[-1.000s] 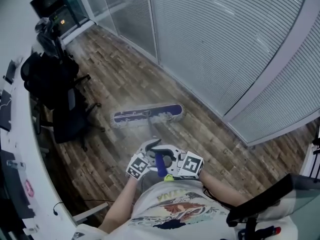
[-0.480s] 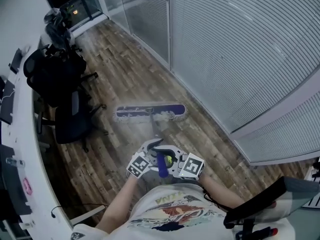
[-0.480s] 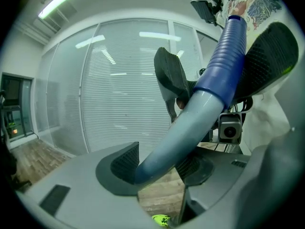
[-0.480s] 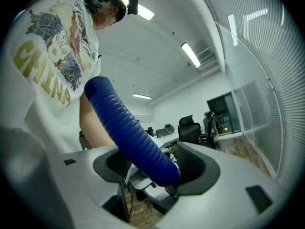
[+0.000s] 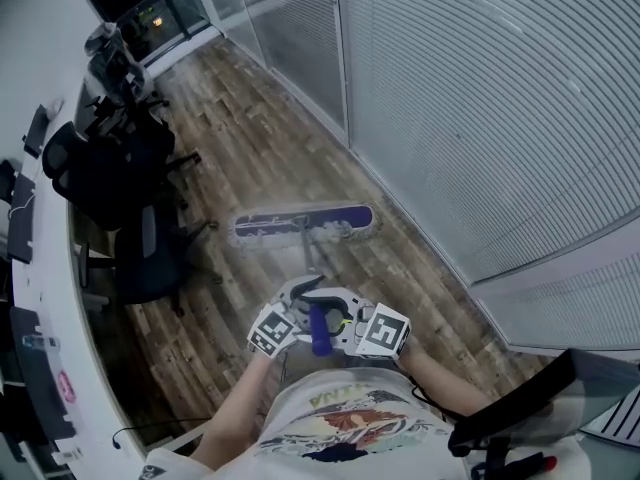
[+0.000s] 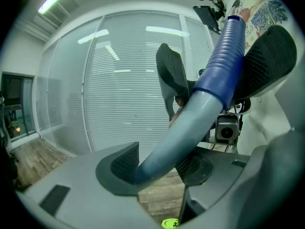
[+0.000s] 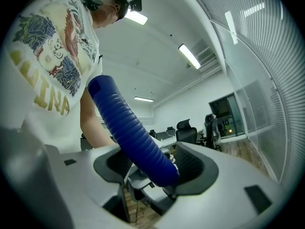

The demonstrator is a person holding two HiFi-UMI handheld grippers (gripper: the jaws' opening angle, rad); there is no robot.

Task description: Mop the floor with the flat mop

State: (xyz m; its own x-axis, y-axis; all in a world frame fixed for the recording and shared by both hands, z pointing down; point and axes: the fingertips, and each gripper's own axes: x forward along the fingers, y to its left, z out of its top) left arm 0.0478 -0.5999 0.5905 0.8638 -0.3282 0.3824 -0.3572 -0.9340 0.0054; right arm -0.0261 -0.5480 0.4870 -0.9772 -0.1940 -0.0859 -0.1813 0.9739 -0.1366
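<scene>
Both claws were on the flat mop when we checked this one. The left claw [image 6: 159, 168] was pinching the plain grey stretch of the handle [image 6: 188, 128]. The right claw [image 7: 152, 168] was pinching the ribbed blue grip [image 7: 126, 123] at the top end. The two sat just beside each other, close to the body. The mop head [image 5: 300, 223] lay flat on the wood floor [image 5: 250, 138] out ahead of us, roughly crosswise to the handle.

What we'd worry about: the right end of the head was near the foot of the glass partition [image 5: 480, 118], so a push drifting right would probably knock it against the frame. On the other side the office chairs [image 5: 145, 253] stood near the left end, and a chair base could snag the pad. The grey tube also looked smooth, so we guessed it could twist inside the left claw if the head caught on something. The ribbed grip seemed safer.

Stuff we couldn't make out: from the head view, the shaft between the claws and the head was only a faint streak, so the joint at the head was anyone's guess. Our feet were hidden under the shirt. We couldn't tell whether the floor was wet or dry, and the desk [image 5: 60, 308] on the left was cut off by the frame edge.
</scene>
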